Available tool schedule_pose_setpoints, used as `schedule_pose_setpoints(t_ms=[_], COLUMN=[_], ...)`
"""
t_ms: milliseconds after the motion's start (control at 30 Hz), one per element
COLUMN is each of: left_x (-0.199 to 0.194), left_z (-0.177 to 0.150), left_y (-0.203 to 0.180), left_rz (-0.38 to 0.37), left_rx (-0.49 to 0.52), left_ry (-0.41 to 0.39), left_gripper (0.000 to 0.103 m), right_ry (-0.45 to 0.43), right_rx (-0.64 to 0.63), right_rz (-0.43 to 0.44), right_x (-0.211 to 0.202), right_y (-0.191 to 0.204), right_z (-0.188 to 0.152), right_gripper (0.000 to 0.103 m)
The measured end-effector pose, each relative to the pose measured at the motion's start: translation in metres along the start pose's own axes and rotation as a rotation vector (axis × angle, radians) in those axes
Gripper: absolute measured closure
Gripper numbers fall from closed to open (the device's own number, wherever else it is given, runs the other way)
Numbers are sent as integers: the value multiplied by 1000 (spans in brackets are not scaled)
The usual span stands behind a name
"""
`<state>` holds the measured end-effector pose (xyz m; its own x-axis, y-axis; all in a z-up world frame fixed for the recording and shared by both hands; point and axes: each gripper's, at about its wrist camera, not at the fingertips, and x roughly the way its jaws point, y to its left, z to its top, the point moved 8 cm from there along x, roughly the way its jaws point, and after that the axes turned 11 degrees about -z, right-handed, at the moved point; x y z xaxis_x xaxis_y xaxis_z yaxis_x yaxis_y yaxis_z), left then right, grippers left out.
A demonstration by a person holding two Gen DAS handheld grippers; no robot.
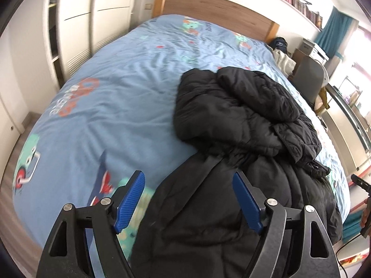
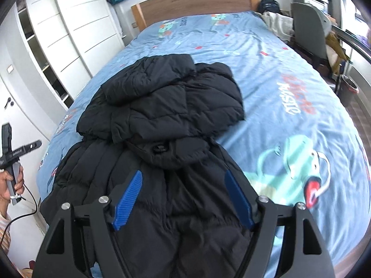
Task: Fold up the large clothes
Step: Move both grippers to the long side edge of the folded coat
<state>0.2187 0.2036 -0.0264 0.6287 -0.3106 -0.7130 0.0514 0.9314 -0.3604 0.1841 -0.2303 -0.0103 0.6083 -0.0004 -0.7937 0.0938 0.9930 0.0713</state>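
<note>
A black puffer jacket (image 2: 162, 120) lies rumpled on the blue bedspread (image 2: 289, 74). Left gripper (image 1: 189, 199) and right gripper (image 2: 183, 199) hover spread, empty. Wardrobe (image 2: 69, 30) at ten o'clock, grey chair (image 2: 308, 30) at two.

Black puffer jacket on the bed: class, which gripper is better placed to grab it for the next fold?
Probably right: the right gripper hangs open over the black puffer jacket; the left gripper straddles its edge.

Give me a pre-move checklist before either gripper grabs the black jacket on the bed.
1. Left gripper open, nothing between its fingers: ok.
2. Right gripper open, likewise free: ok.
3. Black jacket spread flat: not ok, upper part bunched over the body.
4. Jacket fully on the bed: cannot tell, near hem out of view.
5. Bare duvet beside the jacket for folding: ok.
</note>
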Motion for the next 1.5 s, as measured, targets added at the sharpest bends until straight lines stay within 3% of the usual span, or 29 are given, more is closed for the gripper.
schedule_pose_setpoints(t_ms=[367,667,967,1267,1500], left_x=[-44,-63,-71,-87,-70], left_z=[-52,-78,-110,-121,-121], left_y=[58,78,104,125,115], left_rz=[62,77,102,129,93], left_rx=[-129,-194,-287,-366,-354], left_ry=[-10,-22,-10,-31,0], left_gripper=[19,18,16,16,16], right_ry=[11,27,73,117,152], right_rx=[110,194,234,297,317], right_rz=[-35,-56,-61,-41,14], right_x=[-34,-42,-42,-30,-15], right_y=[-62,-99,-116,-127,-115], right_z=[-48,-89,-125,-152,-161], right_gripper=[26,25,20,19,19])
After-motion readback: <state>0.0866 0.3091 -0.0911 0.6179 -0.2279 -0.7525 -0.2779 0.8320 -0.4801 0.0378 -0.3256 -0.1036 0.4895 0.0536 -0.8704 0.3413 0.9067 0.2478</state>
